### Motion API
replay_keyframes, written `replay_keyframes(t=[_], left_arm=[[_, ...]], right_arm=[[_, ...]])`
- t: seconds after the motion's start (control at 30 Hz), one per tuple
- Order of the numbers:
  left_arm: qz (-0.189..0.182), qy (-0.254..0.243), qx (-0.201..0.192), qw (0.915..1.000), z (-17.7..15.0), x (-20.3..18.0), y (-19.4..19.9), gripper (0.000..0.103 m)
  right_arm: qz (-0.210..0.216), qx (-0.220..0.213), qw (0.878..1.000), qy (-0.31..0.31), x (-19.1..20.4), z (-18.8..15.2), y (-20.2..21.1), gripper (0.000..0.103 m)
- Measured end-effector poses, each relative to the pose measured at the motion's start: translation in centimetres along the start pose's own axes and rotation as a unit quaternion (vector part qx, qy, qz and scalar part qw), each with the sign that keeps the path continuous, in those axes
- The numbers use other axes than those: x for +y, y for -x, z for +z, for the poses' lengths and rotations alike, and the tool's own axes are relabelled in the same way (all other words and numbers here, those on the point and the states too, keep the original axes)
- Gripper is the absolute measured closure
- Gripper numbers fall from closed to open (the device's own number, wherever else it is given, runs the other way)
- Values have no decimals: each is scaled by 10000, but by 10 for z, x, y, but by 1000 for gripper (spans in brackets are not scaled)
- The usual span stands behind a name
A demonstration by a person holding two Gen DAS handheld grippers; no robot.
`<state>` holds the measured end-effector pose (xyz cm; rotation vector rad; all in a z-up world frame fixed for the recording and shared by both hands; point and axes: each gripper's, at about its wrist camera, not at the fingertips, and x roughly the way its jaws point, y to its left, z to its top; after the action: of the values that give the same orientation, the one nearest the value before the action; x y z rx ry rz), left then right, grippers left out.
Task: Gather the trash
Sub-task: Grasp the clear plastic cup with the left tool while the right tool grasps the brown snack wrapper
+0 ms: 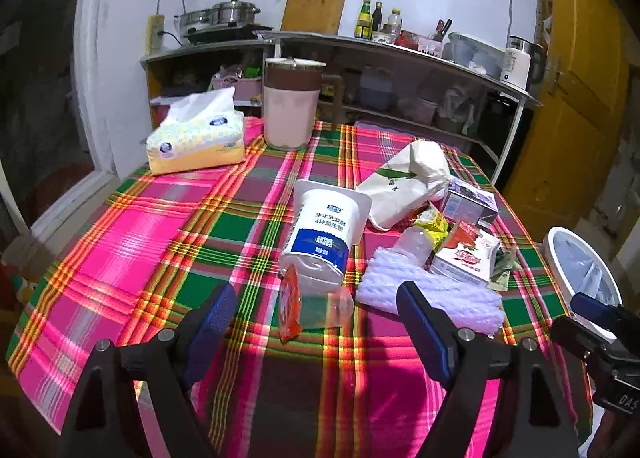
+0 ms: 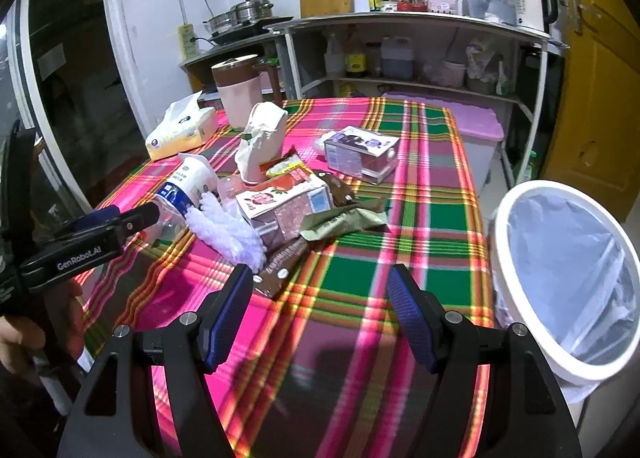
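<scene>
Trash lies in a heap on the plaid tablecloth (image 1: 160,217): a white and blue yogurt cup (image 1: 324,230) on its side, an orange sachet (image 1: 290,304), white foam netting (image 1: 432,294), a red juice carton (image 1: 468,254), a crumpled paper bag (image 1: 408,181). My left gripper (image 1: 316,322) is open just short of the sachet and cup. My right gripper (image 2: 320,298) is open over bare cloth, with a brown wrapper (image 2: 280,266) by its left finger and a green wrapper (image 2: 344,221) beyond. A white lined bin (image 2: 568,274) stands right of the table.
A tissue pack (image 1: 196,137) and a pink jug (image 1: 290,101) stand at the table's far side. A purple-lidded box (image 2: 360,153) lies behind the heap. Shelves with cookware and bottles line the back wall, and a yellow door (image 2: 600,77) is at right.
</scene>
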<state>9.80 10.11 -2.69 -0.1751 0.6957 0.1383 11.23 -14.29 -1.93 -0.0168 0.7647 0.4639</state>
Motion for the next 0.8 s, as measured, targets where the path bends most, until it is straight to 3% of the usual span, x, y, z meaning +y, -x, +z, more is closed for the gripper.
replay_keyframes(t=[0.13, 0.2, 0.4, 0.6, 0.8], left_arm=[[5, -104, 156, 9998, 0, -2, -14, 20], [-27, -151, 240, 9996, -1, -2, -20, 25], [40, -306, 455, 9985, -4, -4, -35, 58], [-8, -228, 396, 9990, -7, 5, -32, 58], [-18, -167, 359, 9992, -9, 11, -27, 58]], right_arm=[[72, 98, 9999, -20, 4, 3, -12, 33], [105, 154, 9998, -22, 7, 3, -18, 33], [151, 309, 9994, -35, 12, 5, -31, 33], [146, 523, 9985, -65, 16, 5, -45, 37], [182, 751, 9969, -167, 18, 4, -59, 54]])
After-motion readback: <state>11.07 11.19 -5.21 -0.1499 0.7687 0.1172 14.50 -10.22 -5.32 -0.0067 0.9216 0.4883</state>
